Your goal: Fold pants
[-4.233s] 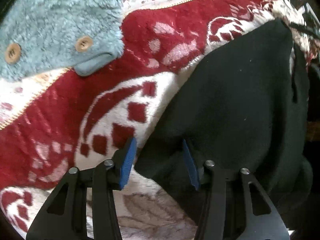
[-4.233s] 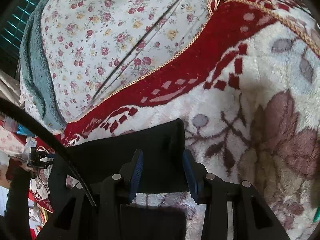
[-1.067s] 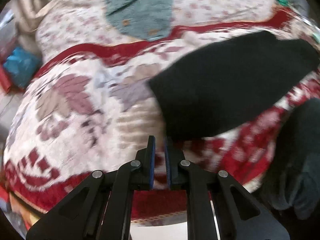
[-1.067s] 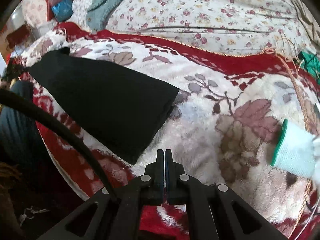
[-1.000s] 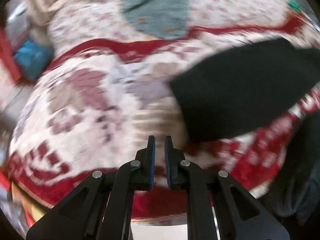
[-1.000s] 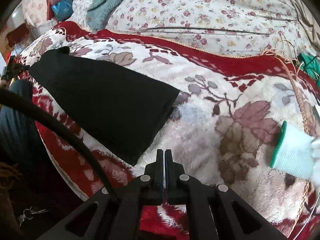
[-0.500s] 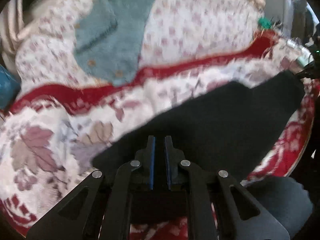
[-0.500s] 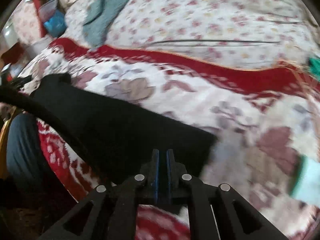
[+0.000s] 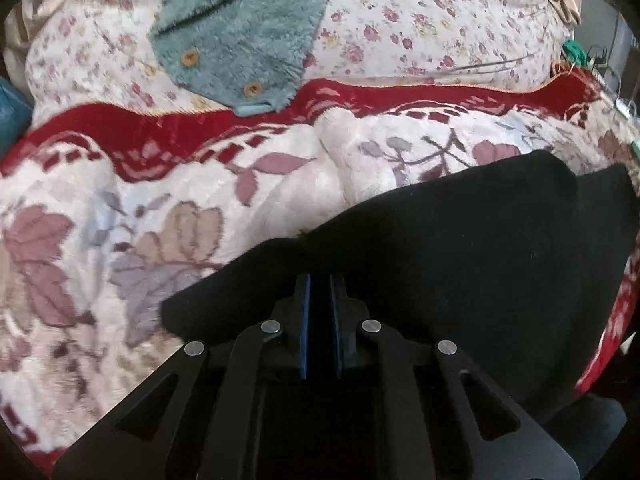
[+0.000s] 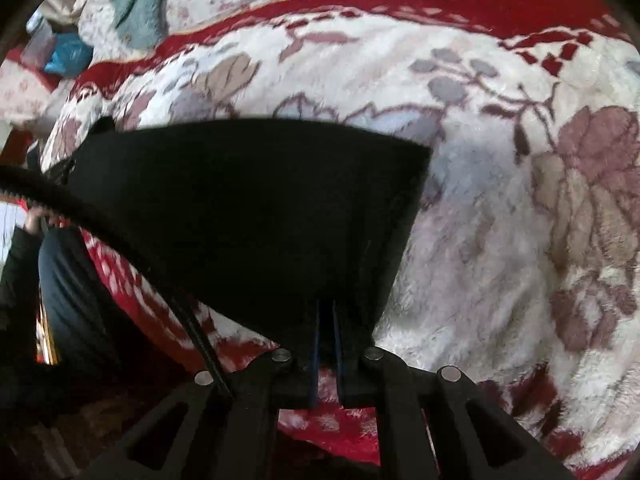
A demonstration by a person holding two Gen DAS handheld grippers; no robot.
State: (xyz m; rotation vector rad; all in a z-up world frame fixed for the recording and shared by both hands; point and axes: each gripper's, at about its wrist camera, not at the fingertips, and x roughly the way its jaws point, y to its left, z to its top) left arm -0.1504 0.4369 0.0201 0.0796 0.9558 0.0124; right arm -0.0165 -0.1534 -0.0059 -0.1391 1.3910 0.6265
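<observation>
The black pants lie folded flat on a red and white flowered blanket. My left gripper is shut, its blue pads nearly touching, and it hangs over the pants' left end with nothing seen between the pads. In the right wrist view the pants stretch from the left edge to a squared end at the centre right. My right gripper is shut too, its tips at the near edge of the cloth close to that end. I cannot tell whether either gripper touches the fabric.
A teal fleece garment with wooden buttons lies on a flowered sheet beyond the blanket. A black cable crosses the left of the right wrist view. A person's dark trouser leg stands by the bed's edge.
Both grippers have moved from the bare blanket beside the pants to over the black cloth and tipped further down. Both stayed shut. The pants lie as before.
</observation>
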